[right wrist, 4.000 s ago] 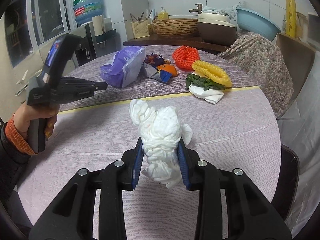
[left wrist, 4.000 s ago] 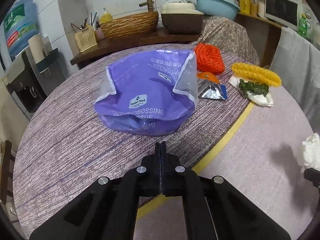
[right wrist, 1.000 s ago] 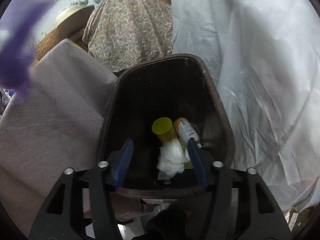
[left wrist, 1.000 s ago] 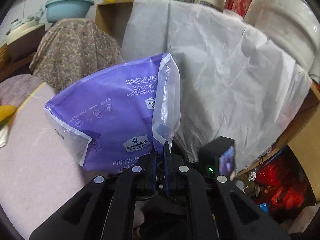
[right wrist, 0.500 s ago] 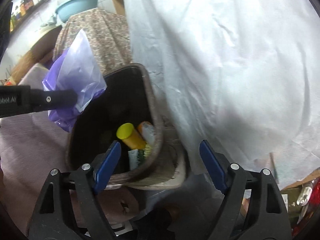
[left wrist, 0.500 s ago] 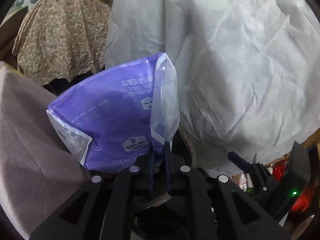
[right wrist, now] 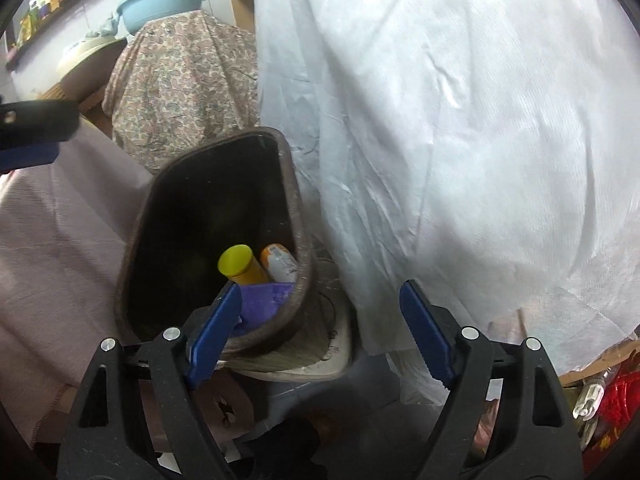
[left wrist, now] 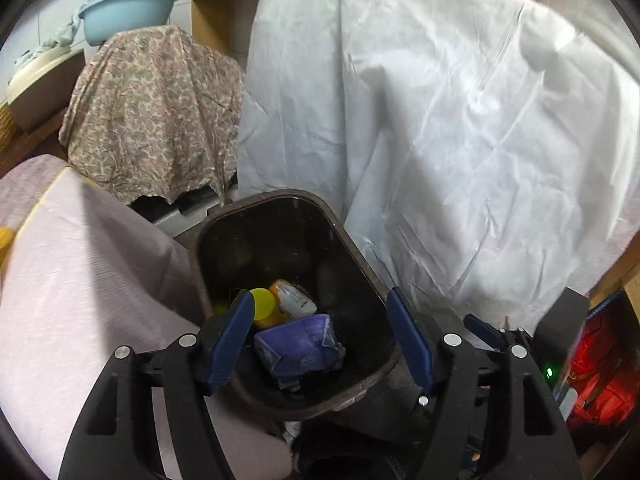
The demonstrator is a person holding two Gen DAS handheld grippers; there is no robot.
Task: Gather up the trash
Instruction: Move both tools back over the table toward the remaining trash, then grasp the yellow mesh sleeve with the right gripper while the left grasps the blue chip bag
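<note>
A dark brown trash bin [left wrist: 360, 248] stands on the floor beside the table. The purple plastic bag [left wrist: 298, 346] lies crumpled inside it, next to a yellow-capped tube [left wrist: 262, 308] and a small bottle [left wrist: 294, 298]. My left gripper [left wrist: 319, 300] hangs above the bin with its jaws opening; the bag is far below them and the pads touch nothing. My right gripper [right wrist: 320, 292] is open and empty, over the bin's right rim [right wrist: 296, 208]. The purple bag [right wrist: 262, 298] shows behind its left finger. The white tissue is hidden.
A white sheet [left wrist: 440, 120] drapes the furniture right behind the bin. A paisley cloth [left wrist: 152, 112] covers something at the back, with a blue basin [left wrist: 128, 8] above it. The table's pinkish cloth [left wrist: 80, 280] hangs at the left. Red clutter [left wrist: 596, 360] lies at the lower right.
My left gripper opened and the purple bag fell from it into the bin. My right gripper let the white tissue go into the bin, widened and shifted to the bin's right side.
</note>
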